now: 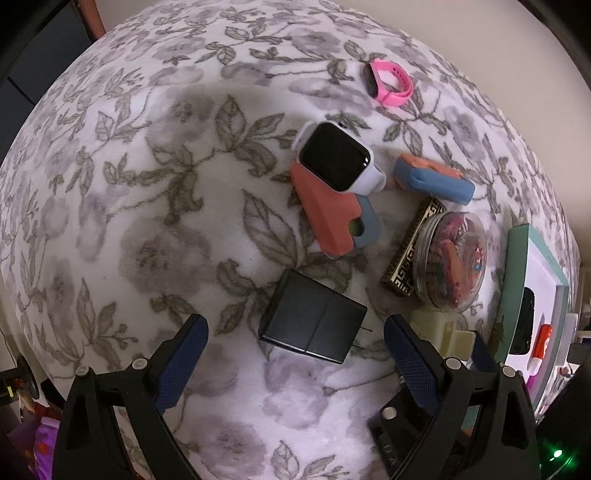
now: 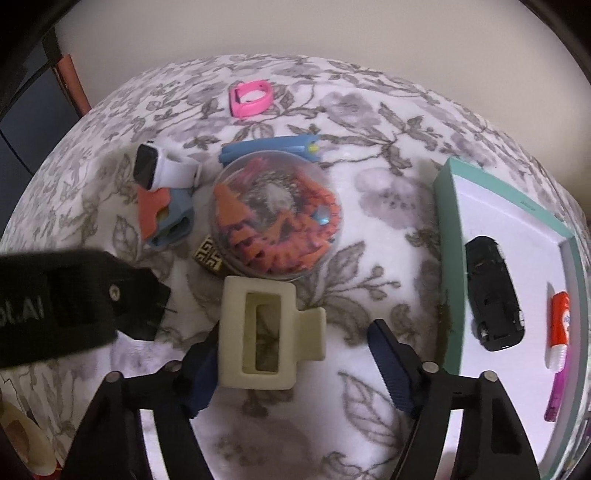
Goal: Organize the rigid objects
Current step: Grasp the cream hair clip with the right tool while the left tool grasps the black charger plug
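Left gripper (image 1: 295, 354) fingers spread wide, gripping nothing; the black charger (image 1: 312, 317) lies on the blanket between and just ahead of the tips. Right gripper (image 2: 291, 354) fingers also spread wide, nothing clamped; the cream hair clip (image 2: 264, 332) lies flat between them, against the left finger (image 2: 201, 373), apart from the right one.

Surface: white plush blanket (image 1: 129, 206) with grey flowers and olive leaves, bulging like a bed or cushion.

Just past the clip: clear round jar (image 2: 277, 214) of orange and red bits, touching a gold-patterned box (image 2: 210, 258). Left of the jar, a white watch (image 1: 338, 160) rests on top of a coral-and-blue case (image 1: 332, 214). Behind the jar, a second blue case (image 1: 432, 179). Farthest, alone near the blanket's edge, a pink band (image 1: 388, 83).

Right side: teal-rimmed tray (image 2: 448, 206), white inside, holding a black toy car (image 2: 493, 295), an orange-and-white tube (image 2: 559, 328) and a purple item, type unclear.

Room: plain cream wall (image 2: 332, 29) behind the blanket; dark furniture at far left.
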A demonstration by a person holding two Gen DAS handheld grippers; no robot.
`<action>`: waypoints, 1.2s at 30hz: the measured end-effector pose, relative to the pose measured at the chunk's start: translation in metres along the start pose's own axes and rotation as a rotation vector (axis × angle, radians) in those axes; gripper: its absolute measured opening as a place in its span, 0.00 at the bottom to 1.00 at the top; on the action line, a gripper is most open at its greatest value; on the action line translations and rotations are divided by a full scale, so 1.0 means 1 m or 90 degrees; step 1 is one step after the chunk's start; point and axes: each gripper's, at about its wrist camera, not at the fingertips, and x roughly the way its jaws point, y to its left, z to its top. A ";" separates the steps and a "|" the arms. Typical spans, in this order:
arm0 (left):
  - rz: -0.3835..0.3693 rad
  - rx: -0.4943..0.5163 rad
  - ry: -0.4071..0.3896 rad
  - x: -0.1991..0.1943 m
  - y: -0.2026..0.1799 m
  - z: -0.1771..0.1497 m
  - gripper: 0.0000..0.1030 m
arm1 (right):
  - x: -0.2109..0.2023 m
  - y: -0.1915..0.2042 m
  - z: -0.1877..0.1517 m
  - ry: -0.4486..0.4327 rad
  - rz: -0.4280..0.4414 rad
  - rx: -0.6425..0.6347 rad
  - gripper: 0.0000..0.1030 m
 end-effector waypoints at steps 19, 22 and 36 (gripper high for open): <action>0.081 0.112 -0.008 0.033 -0.052 -0.009 0.93 | -0.010 -0.029 -0.004 0.005 -0.002 0.015 0.54; 0.085 0.112 -0.010 0.036 -0.057 -0.008 0.93 | -0.010 -0.028 -0.005 0.004 -0.005 0.011 0.54; 0.069 0.101 -0.006 0.047 -0.036 -0.009 0.70 | -0.011 -0.027 -0.005 0.000 -0.009 0.003 0.48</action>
